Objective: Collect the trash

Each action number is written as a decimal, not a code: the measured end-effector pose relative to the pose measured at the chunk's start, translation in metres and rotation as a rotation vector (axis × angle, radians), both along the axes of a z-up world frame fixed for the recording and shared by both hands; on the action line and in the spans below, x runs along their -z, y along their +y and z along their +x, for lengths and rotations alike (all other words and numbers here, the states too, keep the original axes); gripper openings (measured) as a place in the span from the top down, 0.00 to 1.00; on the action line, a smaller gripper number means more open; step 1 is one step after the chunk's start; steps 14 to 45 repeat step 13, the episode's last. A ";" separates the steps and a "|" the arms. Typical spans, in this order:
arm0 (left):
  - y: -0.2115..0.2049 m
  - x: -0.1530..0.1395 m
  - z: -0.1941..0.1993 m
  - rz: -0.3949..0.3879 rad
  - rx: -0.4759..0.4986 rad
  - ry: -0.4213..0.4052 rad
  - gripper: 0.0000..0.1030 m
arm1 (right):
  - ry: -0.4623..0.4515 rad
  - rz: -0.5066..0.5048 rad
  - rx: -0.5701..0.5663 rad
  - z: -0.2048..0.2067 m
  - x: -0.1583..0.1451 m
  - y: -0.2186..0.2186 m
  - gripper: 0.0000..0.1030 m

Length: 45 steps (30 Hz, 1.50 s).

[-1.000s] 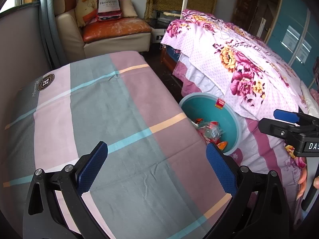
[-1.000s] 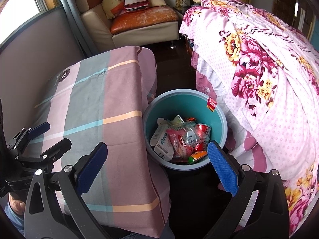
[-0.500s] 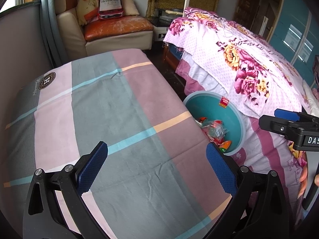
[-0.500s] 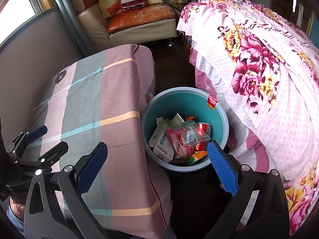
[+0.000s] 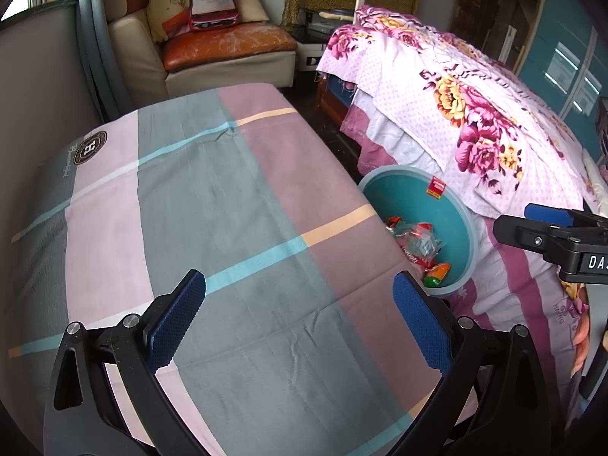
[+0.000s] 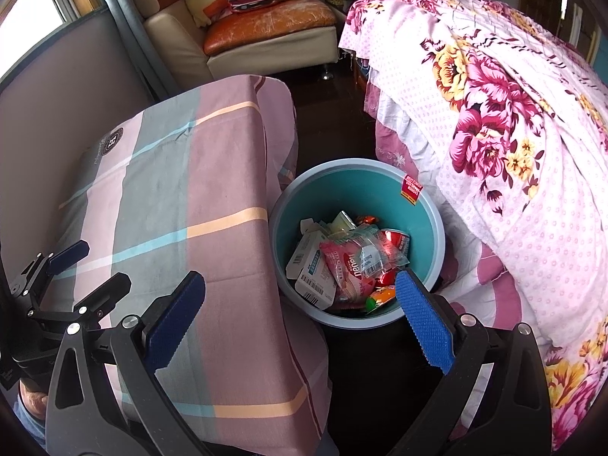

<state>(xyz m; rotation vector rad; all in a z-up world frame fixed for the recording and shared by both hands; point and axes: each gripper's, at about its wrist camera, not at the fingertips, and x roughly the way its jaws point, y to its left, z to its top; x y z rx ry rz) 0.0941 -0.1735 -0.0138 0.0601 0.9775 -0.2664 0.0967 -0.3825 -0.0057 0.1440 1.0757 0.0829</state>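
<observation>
**Trash in the bin, both tools empty**

The left tool [image 5: 298, 317] hangs spread and empty above the cloth-covered table [image 5: 212, 205]. The right tool [image 6: 300, 317], also spread, hangs over the teal bin [image 6: 437, 228] beside it. The trash [image 6: 345, 266] lies inside; collecting seems finished.

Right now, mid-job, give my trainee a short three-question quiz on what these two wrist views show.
1. True or false: the right gripper holds a wrapper.
2. Where does the teal bin stand? A) on the sofa B) on the floor between the checked table and the floral bed C) on the table
3. Fill in: the trash lies ___ the bin.

Key: 1 false, both grippers open and empty; 2 B; 3 inside.
</observation>
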 end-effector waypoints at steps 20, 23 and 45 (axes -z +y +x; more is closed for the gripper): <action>0.000 0.010 0.005 -0.008 0.008 0.032 0.04 | 0.011 -0.002 0.004 0.004 0.004 -0.002 0.07; 0.000 0.010 0.005 -0.008 0.008 0.032 0.04 | 0.011 -0.002 0.004 0.004 0.004 -0.002 0.07; 0.000 0.010 0.005 -0.008 0.008 0.032 0.04 | 0.011 -0.002 0.004 0.004 0.004 -0.002 0.07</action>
